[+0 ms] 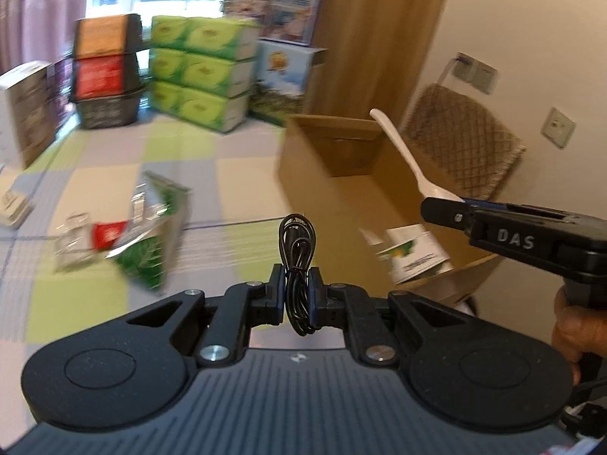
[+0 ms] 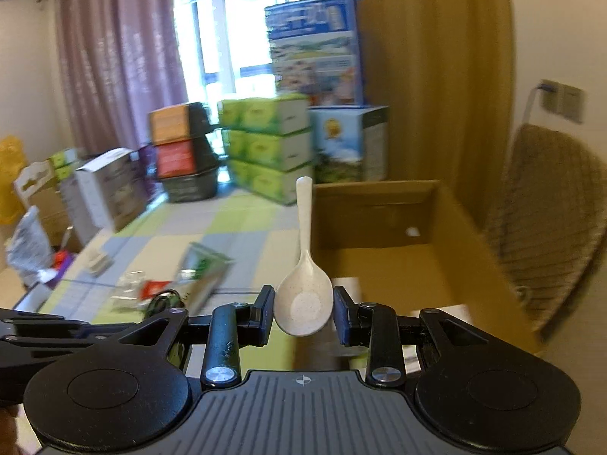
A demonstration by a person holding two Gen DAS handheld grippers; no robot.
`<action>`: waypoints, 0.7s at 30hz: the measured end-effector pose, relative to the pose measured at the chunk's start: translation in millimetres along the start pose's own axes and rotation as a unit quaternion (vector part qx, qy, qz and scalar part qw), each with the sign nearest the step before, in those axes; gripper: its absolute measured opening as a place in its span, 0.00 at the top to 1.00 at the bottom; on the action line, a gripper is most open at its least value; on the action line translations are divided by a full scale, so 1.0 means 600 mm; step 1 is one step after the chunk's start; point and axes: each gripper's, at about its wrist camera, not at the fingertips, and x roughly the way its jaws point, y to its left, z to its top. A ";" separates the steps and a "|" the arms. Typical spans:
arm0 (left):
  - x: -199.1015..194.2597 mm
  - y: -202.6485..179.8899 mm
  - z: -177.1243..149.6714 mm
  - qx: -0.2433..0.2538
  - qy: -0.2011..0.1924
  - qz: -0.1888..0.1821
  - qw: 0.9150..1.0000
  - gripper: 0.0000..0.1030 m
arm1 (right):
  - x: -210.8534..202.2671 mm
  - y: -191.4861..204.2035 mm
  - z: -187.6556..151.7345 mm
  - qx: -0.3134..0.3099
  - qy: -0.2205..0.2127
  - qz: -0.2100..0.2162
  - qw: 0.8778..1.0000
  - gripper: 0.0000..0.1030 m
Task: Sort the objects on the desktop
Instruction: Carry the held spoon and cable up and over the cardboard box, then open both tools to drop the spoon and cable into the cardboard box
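Left gripper (image 1: 297,295), lower centre of its view: jaws closed on a coiled black cable (image 1: 297,250), loops standing upright above them. Risk: the bundle is pinched at mid-coil only, so loose loops may slip or snag the cardboard box (image 1: 341,197) edge at right.

Right gripper (image 2: 303,313), lower centre of its view: jaws closed across the bowl of a white spoon (image 2: 303,295), handle pointing away. Risk: the curved bowl may pivot or squirt out.

Clutter on the table (image 1: 235,174) is blurred. Legible writing: "DAS" on the right gripper only; carton labels unreadable.
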 end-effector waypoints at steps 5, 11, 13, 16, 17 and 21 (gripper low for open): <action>0.029 -0.064 0.033 0.009 0.002 -0.025 1.000 0.92 | -0.004 -0.069 0.010 0.003 0.010 -0.025 1.000 0.71; 0.063 -0.114 0.065 0.018 0.006 -0.047 0.999 0.92 | -0.006 -0.125 0.017 0.014 0.013 -0.042 0.999 0.71; 0.073 -0.122 0.070 0.020 0.008 -0.051 0.998 0.92 | -0.009 -0.138 0.017 0.018 0.011 -0.045 0.999 0.71; 0.091 -0.133 0.074 0.024 0.015 -0.055 0.998 0.92 | -0.008 -0.158 0.019 0.023 0.014 -0.047 0.999 0.71; 0.097 -0.135 0.075 0.025 0.017 -0.055 0.998 0.92 | -0.007 -0.164 0.018 0.025 0.014 -0.048 0.998 0.71; 0.120 -0.136 0.075 0.019 0.026 -0.057 0.998 0.92 | 0.001 -0.180 0.020 0.030 0.017 -0.050 0.998 0.71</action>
